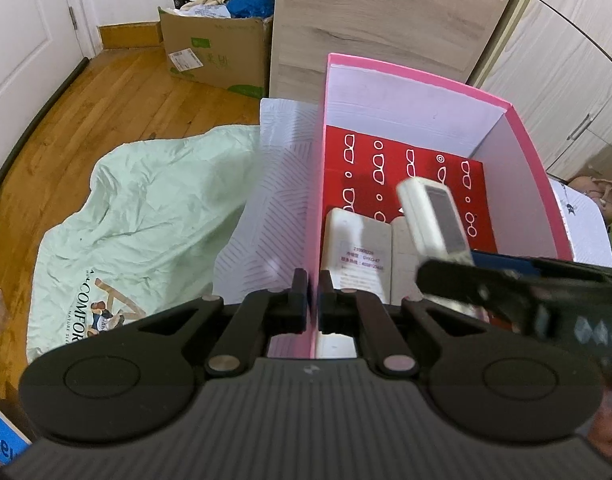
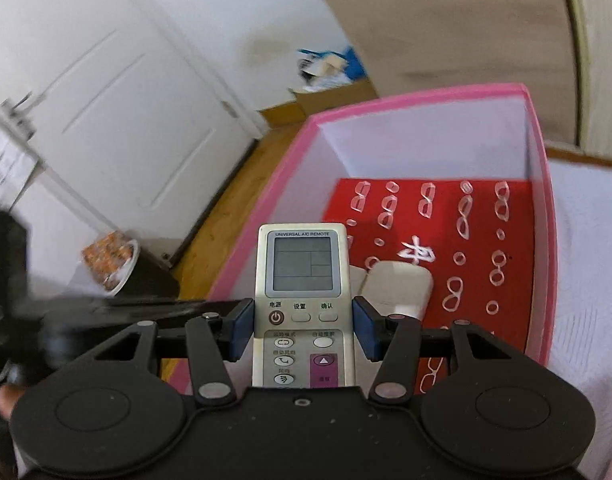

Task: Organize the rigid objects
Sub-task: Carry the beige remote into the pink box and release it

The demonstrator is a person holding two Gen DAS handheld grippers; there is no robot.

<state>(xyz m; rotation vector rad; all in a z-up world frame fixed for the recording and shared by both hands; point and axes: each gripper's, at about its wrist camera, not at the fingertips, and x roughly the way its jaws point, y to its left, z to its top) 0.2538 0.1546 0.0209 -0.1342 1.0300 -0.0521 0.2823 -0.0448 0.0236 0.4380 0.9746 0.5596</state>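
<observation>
While left jaws pinch the pink box (image 1: 320, 184) wall, right jaws clamp a remote (image 2: 302, 280) (marked "UNIVERSAL A/C REMOTE").

The right gripper (image 2: 302, 330) clamps a white remote (image 2: 302, 300) over the pink box (image 2: 540, 208).

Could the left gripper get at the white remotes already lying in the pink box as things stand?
Probably not right now. The left gripper is shut on the pink box wall, so it would have to let go first. The right gripper, carrying another remote, also crowds the space above the white remotes.
</observation>
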